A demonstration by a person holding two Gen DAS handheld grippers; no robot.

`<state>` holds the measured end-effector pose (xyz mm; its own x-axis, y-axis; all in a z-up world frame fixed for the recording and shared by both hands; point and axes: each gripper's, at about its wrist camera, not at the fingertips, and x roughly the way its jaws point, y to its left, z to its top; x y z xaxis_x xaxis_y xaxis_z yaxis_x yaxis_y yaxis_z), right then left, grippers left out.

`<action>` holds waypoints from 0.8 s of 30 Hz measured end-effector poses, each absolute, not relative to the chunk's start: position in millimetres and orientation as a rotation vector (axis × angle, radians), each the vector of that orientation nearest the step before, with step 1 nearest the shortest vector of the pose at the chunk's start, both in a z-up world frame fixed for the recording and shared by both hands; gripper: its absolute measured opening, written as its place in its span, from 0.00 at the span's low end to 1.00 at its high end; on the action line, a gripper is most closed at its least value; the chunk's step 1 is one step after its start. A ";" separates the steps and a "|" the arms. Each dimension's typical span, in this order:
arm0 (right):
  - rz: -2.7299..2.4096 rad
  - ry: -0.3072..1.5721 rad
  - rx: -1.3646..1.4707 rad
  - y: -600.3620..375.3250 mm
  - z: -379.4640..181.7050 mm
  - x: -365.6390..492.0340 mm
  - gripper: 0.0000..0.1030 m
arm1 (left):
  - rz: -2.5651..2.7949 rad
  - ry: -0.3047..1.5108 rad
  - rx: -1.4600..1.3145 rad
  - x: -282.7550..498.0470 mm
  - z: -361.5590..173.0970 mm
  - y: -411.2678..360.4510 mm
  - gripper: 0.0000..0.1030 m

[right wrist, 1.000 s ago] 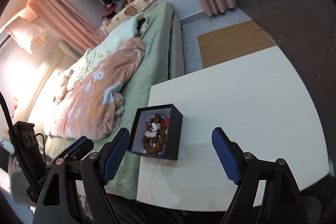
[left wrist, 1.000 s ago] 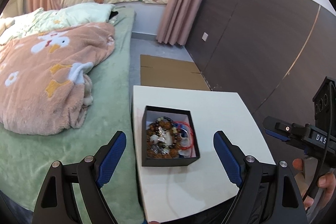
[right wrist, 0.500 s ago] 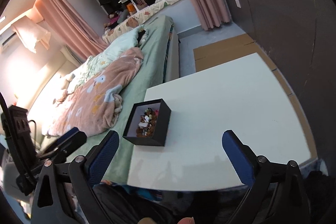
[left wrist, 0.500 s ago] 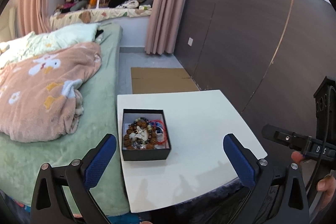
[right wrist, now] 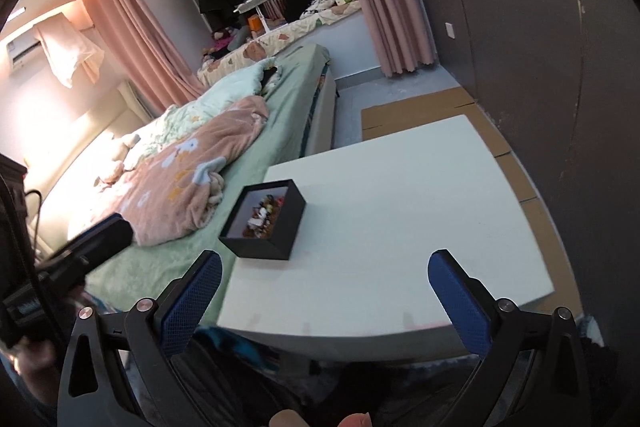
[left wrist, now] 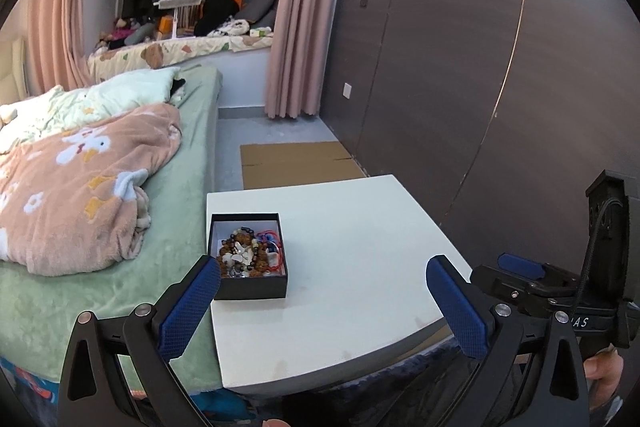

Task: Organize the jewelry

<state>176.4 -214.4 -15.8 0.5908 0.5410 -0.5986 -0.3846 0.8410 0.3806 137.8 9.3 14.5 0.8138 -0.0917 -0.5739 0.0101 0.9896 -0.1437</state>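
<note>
While both pairs of jaws are spread wide with nothing held, having just been opening, left gripper (left wrist: 323, 301) and right gripper (right wrist: 325, 301) are held short of the white table (left wrist: 360, 235), black jewelry box (left wrist: 248, 257) seen ahead, just beyond each left jaw, beads (left wrist: 246, 253) heaped inside.

My gripper fingers (left wrist: 188, 311) wear blue, cross-hatched rubbery pads on matt black plastic. The table (left wrist: 360, 267) is smooth matt white; the blanket (left wrist: 76, 187) left of it is fluffy fleece.
</note>
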 end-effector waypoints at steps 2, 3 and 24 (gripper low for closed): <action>0.554 0.764 0.235 -220.3 -16.5 172.2 1.00 | -0.043 0.617 -0.128 132.9 13.5 4.5 0.99; 0.561 0.764 0.237 -221.9 -16.2 170.3 1.00 | -0.042 0.616 -0.124 131.4 13.5 2.4 0.99; 0.595 0.754 0.194 -219.0 -15.0 149.3 1.00 | 0.020 0.562 -0.088 116.2 16.0 -16.6 0.99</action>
<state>149.4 -219.0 -15.0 0.5745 0.5717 -0.5858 -0.4370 0.8193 0.3711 116.2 -16.6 16.0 0.8463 -0.0046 -0.5327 -0.0432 0.9961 -0.0773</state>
